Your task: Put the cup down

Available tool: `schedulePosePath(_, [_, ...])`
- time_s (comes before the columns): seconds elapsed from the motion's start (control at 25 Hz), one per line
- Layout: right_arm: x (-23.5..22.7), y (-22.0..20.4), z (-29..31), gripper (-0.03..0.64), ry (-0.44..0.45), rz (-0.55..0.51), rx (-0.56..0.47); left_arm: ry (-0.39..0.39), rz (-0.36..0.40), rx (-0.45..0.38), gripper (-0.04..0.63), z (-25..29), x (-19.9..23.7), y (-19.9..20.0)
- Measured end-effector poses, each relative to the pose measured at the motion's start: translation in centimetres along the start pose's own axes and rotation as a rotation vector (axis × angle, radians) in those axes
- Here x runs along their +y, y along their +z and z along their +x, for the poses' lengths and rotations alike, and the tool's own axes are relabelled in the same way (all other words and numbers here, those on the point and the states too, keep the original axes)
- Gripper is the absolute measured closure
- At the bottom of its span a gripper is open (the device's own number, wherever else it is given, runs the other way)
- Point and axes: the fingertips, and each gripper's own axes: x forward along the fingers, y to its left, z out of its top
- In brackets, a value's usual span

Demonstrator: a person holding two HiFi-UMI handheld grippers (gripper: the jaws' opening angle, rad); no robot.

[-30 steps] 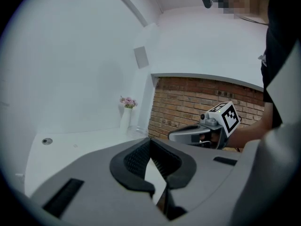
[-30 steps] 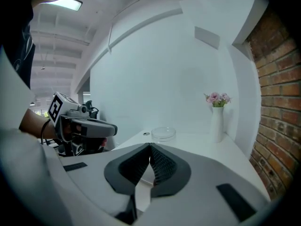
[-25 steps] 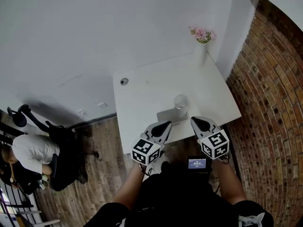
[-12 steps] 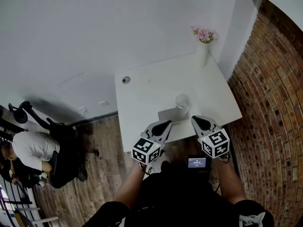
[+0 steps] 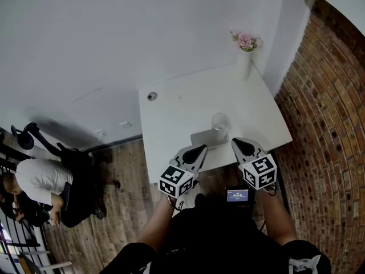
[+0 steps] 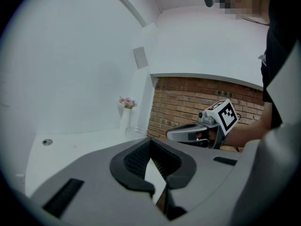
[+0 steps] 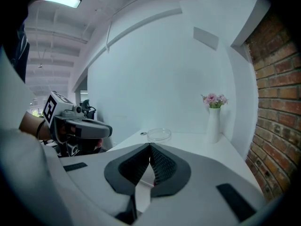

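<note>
Writing: black-and-white square patterns on the marker cubes (image 5: 175,181) of both grippers. A small screen (image 5: 238,196) below the right gripper shows lit characters, too small to read. No brand seen anywhere.
Cup: clear cup (image 5: 219,122), upright, on the far right corner of a grey mat (image 5: 204,140) near the front edge of the white table (image 5: 177,116). Free of both grippers. Contents cannot be told.
Vase: white vase (image 5: 244,66) at the far right corner of the table, holding pink flowers (image 5: 246,40). Well apart from the cup.
Table, other: round hole (image 5: 151,96) near the far left corner.
Left gripper: left gripper (image 6: 150,141) held low at the table's front edge, pointing across the table. Fingers closed tip to tip, nothing between them.
Right gripper: right gripper (image 7: 150,146) beside the left one, level with it, pointing toward the cup and vase. Fingers fully together, holding nothing.
Arms: both forearms bare, reaching forward from the body. The cup lies beyond and between the two gripper tips.
Surroundings: brick wall (image 5: 325,113) to the right. A person (image 5: 34,181) sits in an office chair (image 5: 74,193) at far left on the wood floor.
</note>
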Motion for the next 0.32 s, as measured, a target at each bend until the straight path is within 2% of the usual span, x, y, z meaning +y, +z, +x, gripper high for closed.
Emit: schedulePosePath(0.32, [-0.11, -0.03, 0.29, 0.603, -0.002, 0.004, -0.003, 0.005, -0.004, 0.003, 0.586, 0.0, 0.4, -0.05])
